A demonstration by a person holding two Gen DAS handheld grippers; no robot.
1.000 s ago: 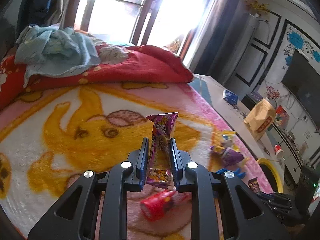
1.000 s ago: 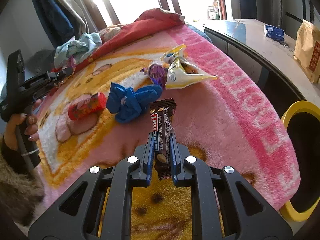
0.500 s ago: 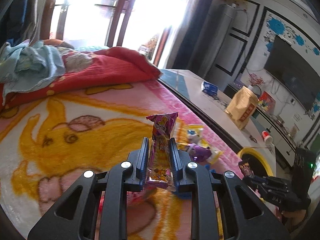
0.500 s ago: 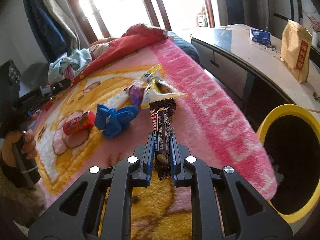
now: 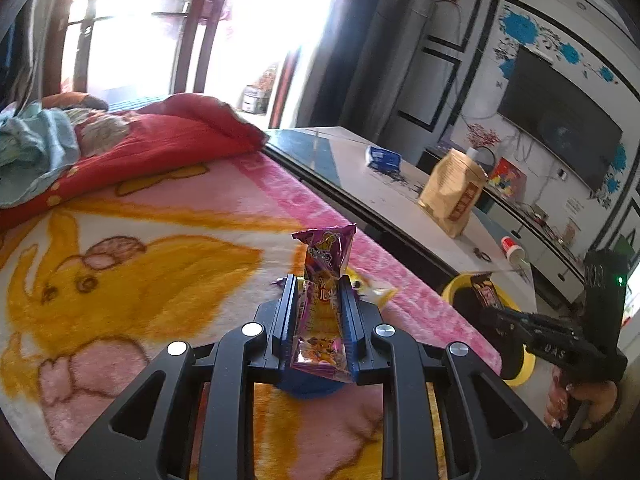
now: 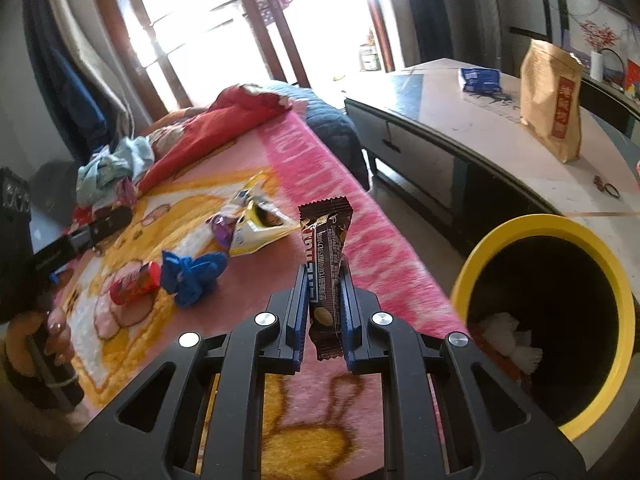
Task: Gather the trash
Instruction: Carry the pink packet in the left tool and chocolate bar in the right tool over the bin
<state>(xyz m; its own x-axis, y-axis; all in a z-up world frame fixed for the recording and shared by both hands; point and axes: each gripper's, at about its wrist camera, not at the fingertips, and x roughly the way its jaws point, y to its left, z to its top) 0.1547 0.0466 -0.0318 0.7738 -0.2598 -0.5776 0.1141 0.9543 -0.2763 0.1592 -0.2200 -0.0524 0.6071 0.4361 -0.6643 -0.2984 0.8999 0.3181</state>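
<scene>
My left gripper [image 5: 320, 286] is shut on a purple snack wrapper [image 5: 325, 300] and holds it upright above the pink blanket [image 5: 140, 240]. My right gripper [image 6: 324, 276] is shut on a brown chocolate bar wrapper [image 6: 326, 264], held upright at the bed's edge, left of a yellow-rimmed bin [image 6: 560, 308] with white paper inside. The bin [image 5: 460, 284] and the right gripper [image 5: 492, 312] also show in the left wrist view. On the blanket [image 6: 380, 240] lie a blue crumpled wrapper [image 6: 192, 276], a red wrapper [image 6: 134, 282], a yellow-white bag [image 6: 256, 232] and a purple wrapper [image 6: 220, 228].
A red quilt [image 5: 160, 140] and light blue clothes [image 5: 28, 152] lie at the far end of the bed. A low table [image 6: 500, 140] beside the bed carries a tan paper bag [image 6: 554, 100] and a blue packet [image 6: 478, 78]. A TV [image 5: 560, 120] hangs on the wall.
Both grippers have swung to the right toward the bin, each still holding its wrapper. The bin has come much closer in the right wrist view.
</scene>
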